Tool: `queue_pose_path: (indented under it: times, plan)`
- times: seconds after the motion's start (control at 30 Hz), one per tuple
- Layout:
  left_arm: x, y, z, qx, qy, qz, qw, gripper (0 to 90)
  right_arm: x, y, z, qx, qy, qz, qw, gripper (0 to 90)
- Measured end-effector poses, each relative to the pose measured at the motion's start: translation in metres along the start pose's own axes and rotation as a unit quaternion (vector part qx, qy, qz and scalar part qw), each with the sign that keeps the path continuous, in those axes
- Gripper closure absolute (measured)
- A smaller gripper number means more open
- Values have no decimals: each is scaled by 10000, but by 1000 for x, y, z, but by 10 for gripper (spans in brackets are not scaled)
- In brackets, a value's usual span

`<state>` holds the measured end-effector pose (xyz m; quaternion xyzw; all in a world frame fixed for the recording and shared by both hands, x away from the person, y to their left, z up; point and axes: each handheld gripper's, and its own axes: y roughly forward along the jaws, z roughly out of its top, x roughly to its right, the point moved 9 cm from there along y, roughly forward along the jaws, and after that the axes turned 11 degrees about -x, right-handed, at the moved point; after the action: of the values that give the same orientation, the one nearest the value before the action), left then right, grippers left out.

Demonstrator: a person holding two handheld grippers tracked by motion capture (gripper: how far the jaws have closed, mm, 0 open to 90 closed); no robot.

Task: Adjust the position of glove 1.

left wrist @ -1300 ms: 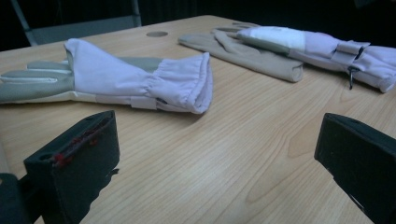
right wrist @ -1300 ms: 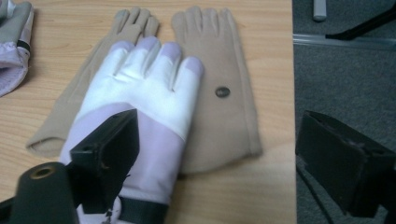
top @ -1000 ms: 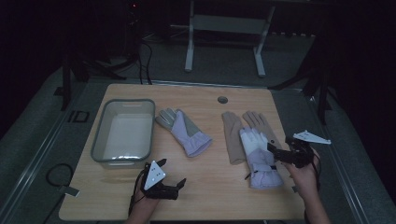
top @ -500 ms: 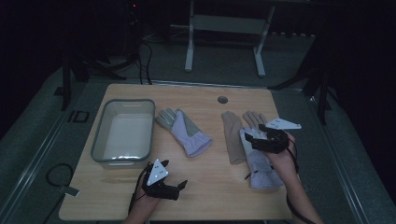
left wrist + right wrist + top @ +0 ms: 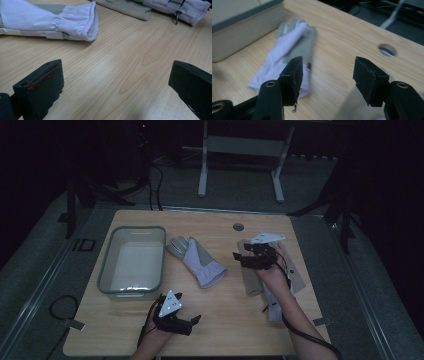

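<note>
right gripper (image 5: pixel 245 258) over the beige glove (image 5: pixel 248 280), jaws half-wide and just been closing, apparently nothing between them, left gripper (image 5: pixel 192 322) below the grey-lilac glove (image 5: pixel 197 260), jaws wide, empty

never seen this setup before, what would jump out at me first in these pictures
Pale gloves on the wooden table: one lilac-and-grey glove lies beside a grey bin at the left, more gloves lie at the right. The right gripper hangs above those with nothing between its jaws, which have just been closing. The left gripper rests open near the front edge.
</note>
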<state>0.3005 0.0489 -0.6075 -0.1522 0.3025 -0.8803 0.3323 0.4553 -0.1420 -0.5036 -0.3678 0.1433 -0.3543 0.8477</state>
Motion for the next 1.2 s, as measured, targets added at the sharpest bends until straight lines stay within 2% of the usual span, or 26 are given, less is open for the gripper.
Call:
queue_pose_path:
  times: [0.2, 0.27, 0.3, 0.37, 0.57, 0.7, 0.83, 0.93, 1.03, 1.1, 1.13, 1.2]
  plan:
    - [3, 0, 0, -24, 82, -88, 9999, 1, -19, 26, 17, -183, -190, 249, 9993, 443]
    - [3, 0, 0, -19, 103, -53, 9999, 1, -21, 29, 19, -201, -212, 284, 9992, 453]
    - [3, 0, 0, -12, 128, -38, 9999, 1, -26, 36, 23, -242, -226, 425, 9985, 478]
    - [4, 0, -1, -13, 153, -42, 9999, 1, -31, 49, 27, -377, -256, 519, 9976, 495]
    - [4, 0, -1, -30, 181, -66, 9998, 1, -42, 79, 34, -630, -317, 617, 9956, 521]
    - [4, 0, -1, -23, 173, -67, 9998, 1, -46, 98, 39, -764, -263, 679, 9944, 557]
    - [4, 0, -1, -21, 140, -77, 9999, 1, -49, 116, 40, -951, -260, 580, 9934, 587]
    - [4, -1, -1, 21, 145, -88, 9999, 1, -52, 129, 39, -1079, -245, 627, 9919, 586]
    - [4, -1, -1, -13, 161, -102, 9998, 1, -52, 145, 31, -1327, -294, 461, 9896, 596]
    - [5, -1, -1, -27, 186, -114, 9998, 1, -49, 155, 22, -1556, -352, 240, 9869, 600]
    - [5, 0, -1, -34, 197, -125, 9997, 1, -49, 160, 18, -1582, -306, 298, 9865, 603]
    - [5, 0, -1, -41, 206, -113, 9997, 1, -48, 163, 15, -1503, -209, 368, 9877, 648]
